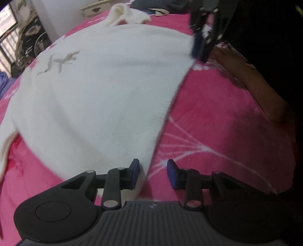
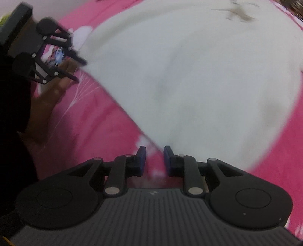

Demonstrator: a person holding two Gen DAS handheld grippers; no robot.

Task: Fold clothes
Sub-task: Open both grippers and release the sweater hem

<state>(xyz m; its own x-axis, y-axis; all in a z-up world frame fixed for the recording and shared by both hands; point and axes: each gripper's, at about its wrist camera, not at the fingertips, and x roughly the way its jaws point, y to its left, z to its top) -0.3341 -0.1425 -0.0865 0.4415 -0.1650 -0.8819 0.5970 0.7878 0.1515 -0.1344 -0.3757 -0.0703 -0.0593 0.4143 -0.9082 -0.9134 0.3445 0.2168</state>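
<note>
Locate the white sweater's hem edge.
In both wrist views the hem of the white sweater runs diagonally across the pink blanket, between the two open grippers.

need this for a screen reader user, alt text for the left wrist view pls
A white sweater with a small embroidered motif lies spread on a pink bedspread. The left gripper sits open at the sweater's near corner, and the right gripper is at its far corner.

Pink bedspread (image 1: 217, 106) beneath; cream dresser (image 1: 93, 8) behind.
</note>
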